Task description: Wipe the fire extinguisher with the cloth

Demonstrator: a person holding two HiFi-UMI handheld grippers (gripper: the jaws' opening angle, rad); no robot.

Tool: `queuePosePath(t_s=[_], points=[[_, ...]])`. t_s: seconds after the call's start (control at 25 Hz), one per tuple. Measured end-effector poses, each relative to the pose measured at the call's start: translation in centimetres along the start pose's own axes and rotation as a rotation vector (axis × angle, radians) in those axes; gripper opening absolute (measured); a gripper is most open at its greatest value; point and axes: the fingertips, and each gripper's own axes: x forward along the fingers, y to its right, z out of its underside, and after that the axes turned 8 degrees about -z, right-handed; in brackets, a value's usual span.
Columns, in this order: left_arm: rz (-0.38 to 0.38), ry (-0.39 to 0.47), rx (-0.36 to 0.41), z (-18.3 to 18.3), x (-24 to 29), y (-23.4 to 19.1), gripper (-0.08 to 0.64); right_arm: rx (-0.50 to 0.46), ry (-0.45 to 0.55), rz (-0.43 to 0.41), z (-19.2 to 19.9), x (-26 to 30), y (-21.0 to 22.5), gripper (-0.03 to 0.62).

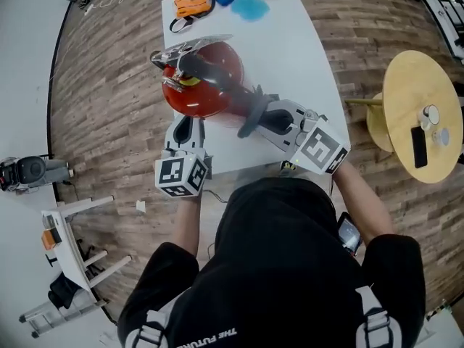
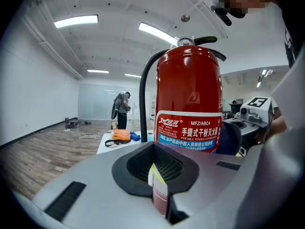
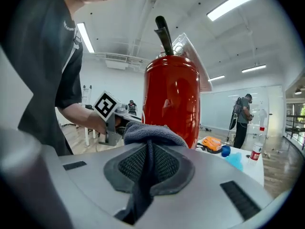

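1. A white desk (image 1: pixel 304 56) stands on a wooden plank floor (image 1: pixel 109 85) in a big open room with strip lights on a white ceiling. A small round wooden desk (image 1: pixel 413 93) stands off to the right. Another person (image 2: pixel 121 109) stands far back in the room.
2. The red fire extinguisher (image 1: pixel 206 85) stands upright near the front edge of the desk, between the two claws. An orange item (image 1: pixel 192 3) and a light blue rag (image 1: pixel 251 6) lie at the far end.
3. The left claw (image 2: pixel 159 185) is closed nearly tight on a thin red and white strip (image 2: pixel 158 187); I cannot tell what the strip belongs to. The claw sits low against the extinguisher's left side.
4. The right claw (image 3: pixel 147 175) is clamped on a dark grey cloth (image 3: pixel 150 135), whose bunched end presses on the extinguisher's right side.
5. Both forearms reach forward from the body. The left forearm (image 1: pixel 187 223) is straight and the right forearm (image 1: pixel 362 201) is angled inward.
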Motion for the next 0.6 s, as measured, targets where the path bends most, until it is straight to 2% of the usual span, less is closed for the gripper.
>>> queuePosePath(t_s=[0.2, 0.32, 0.36, 0.48, 0.56, 0.6], points=[[-0.028, 0.025, 0.0, -0.9, 1.0, -3.1, 0.022, -0.035, 0.037, -0.009, -1.3, 3.6, -2.0, 0.032], [-0.027, 0.04, -0.021, -1.3, -0.1, -2.9, 0.023, -0.088, 0.117, -0.009, -4.5, 2.8, -1.9, 0.032], [-0.023, 0.042, -0.026, -1.4, -0.7, -2.6, 0.023, -0.094, 0.167, 0.01, -6.2, 1.9, -1.5, 0.032], [-0.018, 0.046, -0.031, -1.9, -2.3, -1.6, 0.023, 0.011, 0.339, 0.154, -11.5, -1.7, 2.1, 0.032], [-0.024, 0.055, -0.041, -2.4, -3.0, -0.8, 0.023, -0.021, 0.326, 0.225, -12.8, -2.7, 5.4, 0.032], [-0.028, 0.057, -0.052, -2.6, -3.4, -0.5, 0.023, -0.043, 0.306, 0.234, -12.8, -2.5, 6.8, 0.032]])
